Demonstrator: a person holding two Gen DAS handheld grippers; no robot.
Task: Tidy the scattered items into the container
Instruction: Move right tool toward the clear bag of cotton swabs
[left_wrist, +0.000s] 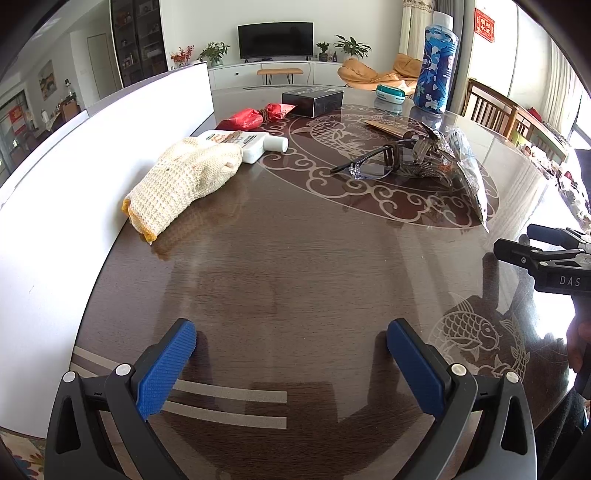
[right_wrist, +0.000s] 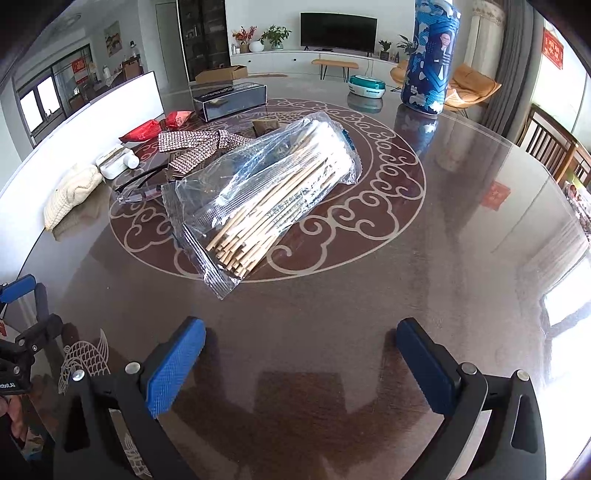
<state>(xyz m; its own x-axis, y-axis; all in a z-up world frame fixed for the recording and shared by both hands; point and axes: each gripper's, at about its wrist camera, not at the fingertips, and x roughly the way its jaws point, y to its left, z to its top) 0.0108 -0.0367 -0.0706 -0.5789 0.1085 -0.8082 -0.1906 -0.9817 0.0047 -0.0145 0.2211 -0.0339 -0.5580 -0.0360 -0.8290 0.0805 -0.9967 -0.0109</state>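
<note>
Glass-topped table (right_wrist: 461, 258) holds one chopstick bag (right_wrist: 266, 199), one glove (left_wrist: 181, 184).

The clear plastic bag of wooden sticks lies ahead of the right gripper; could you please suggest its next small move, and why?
Probably ease the right gripper forward to straddle the clear plastic bag of wooden sticks: its jaws are open and empty, and the bag lies nearest, straight ahead on the dark wooden table.

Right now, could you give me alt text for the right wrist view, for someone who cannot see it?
An open right hand-held gripper hovers over a dark patterned table, facing a clear bag of wooden sticks. Behind the bag lie glasses, a sparkly bow, a cream glove and a tall blue bottle.
</note>
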